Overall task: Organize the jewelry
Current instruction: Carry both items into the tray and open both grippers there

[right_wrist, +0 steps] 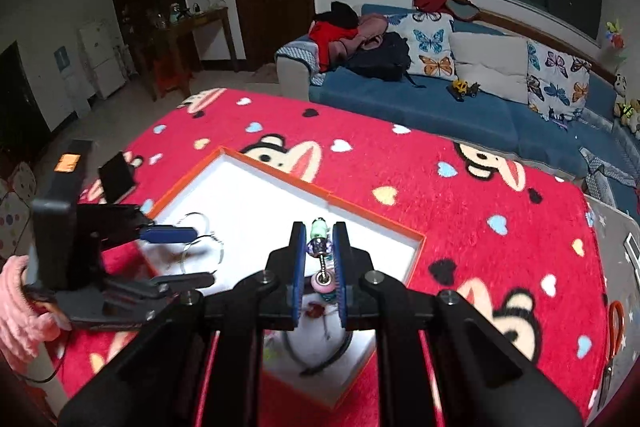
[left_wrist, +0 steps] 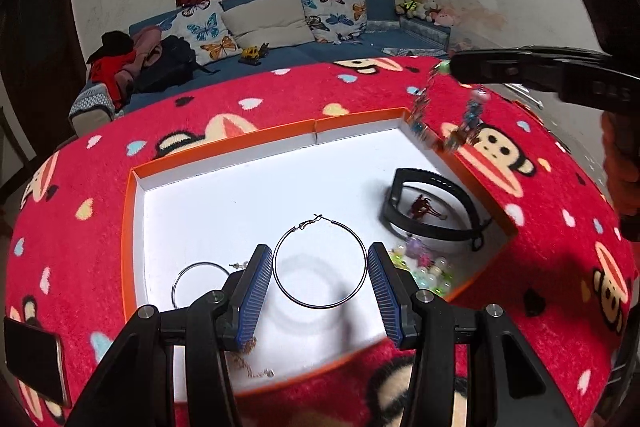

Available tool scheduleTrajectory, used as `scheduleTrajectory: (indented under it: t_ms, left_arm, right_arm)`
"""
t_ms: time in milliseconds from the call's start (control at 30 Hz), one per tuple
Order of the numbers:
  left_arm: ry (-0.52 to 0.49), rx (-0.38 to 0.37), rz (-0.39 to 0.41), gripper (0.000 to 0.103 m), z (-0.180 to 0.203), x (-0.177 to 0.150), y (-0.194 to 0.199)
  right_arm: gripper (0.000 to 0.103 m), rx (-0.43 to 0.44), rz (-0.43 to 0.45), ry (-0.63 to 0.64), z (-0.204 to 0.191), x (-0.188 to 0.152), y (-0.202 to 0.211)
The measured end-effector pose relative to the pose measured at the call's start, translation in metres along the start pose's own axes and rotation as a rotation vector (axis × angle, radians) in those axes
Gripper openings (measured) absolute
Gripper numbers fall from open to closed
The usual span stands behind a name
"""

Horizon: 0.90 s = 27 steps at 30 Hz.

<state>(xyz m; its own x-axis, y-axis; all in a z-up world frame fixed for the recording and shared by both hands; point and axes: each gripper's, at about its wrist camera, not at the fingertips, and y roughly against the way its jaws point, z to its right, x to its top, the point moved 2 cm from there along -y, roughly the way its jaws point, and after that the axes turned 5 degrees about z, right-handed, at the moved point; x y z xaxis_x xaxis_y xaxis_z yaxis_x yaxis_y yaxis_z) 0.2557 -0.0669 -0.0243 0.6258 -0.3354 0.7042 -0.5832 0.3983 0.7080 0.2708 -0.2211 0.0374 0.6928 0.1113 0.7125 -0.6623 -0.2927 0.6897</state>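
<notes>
An orange-rimmed white tray (left_wrist: 224, 143) (right_wrist: 280, 167) lies on a red monkey-print cloth (left_wrist: 560, 267). My left gripper (left_wrist: 319, 249) (right_wrist: 203, 255) is shut on a large thin hoop earring (left_wrist: 320, 307), held just above the tray floor, where its shadow falls. My right gripper (right_wrist: 319, 227) (left_wrist: 454, 67) is shut on a beaded charm bracelet (right_wrist: 322, 281) (left_wrist: 420, 111), which dangles over the tray's far right corner. In the tray lie a smaller hoop (left_wrist: 200, 265), a black band (left_wrist: 436, 233) around a dark red charm (left_wrist: 420, 207), a pile of pale beads (left_wrist: 428, 267) and a thin chain (left_wrist: 256, 371).
A dark phone-like slab (left_wrist: 34, 359) (right_wrist: 116, 177) lies on the cloth left of the tray. Orange-handled scissors (right_wrist: 616, 327) lie at the far right edge. A blue sofa (right_wrist: 440, 107) with cushions stands behind the table. A pink sleeve (right_wrist: 16, 307) holds the left gripper.
</notes>
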Motion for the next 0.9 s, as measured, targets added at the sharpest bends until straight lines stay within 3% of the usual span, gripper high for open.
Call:
scheduleTrajectory:
  t_ms: [300, 567, 900]
  left_arm:
    - [0.006, 0.006, -0.029, 0.052, -0.008, -0.001, -0.025]
    - [-0.004, 0.004, -0.047, 0.052, -0.009, -0.005, -0.034]
    - [-0.011, 0.014, -0.071, 0.052, -0.008, -0.009, -0.043]
  right_arm:
    - [0.014, 0.006, -0.052, -0.044, 0.019, -0.001, -0.054]
    - [0.014, -0.006, -0.095, -0.089, 0.027, -0.011, -0.074]
    - [0.015, -0.039, -0.149, -0.057, 0.025, -0.026, -0.088]
